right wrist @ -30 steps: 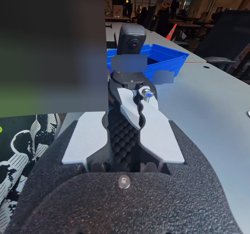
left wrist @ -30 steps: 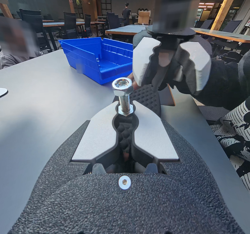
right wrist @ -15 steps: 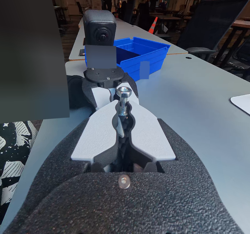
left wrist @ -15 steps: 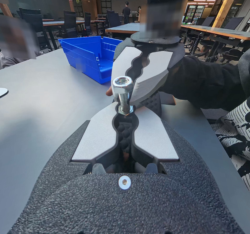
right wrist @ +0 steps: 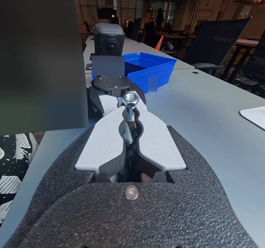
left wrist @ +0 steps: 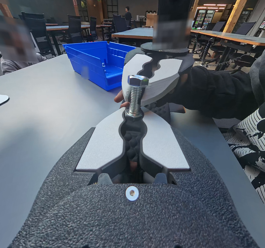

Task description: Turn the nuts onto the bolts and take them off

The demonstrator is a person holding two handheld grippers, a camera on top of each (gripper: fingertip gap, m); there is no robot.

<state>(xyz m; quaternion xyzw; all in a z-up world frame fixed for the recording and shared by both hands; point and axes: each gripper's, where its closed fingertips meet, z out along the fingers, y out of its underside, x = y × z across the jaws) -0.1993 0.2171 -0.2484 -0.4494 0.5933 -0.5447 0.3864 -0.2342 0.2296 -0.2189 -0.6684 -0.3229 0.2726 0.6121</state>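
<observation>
Now left gripper (left wrist: pixel 133 115) jaws clamp nut (left wrist: pixel 134 114); right gripper (right wrist: pixel 131 112) jaws clamp bolt (left wrist: pixel 136 96) at 12 o'clock; misaligned twist risks slipping.

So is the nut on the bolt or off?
On. The nut sits threaded low on the bolt, gripped by the left tongs, far from the bolt's head.

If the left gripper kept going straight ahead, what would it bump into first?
Probably the right gripper, right ahead and closed around the bolt whose nut the left gripper clamps. The blue bin sits farther off to the left.
</observation>
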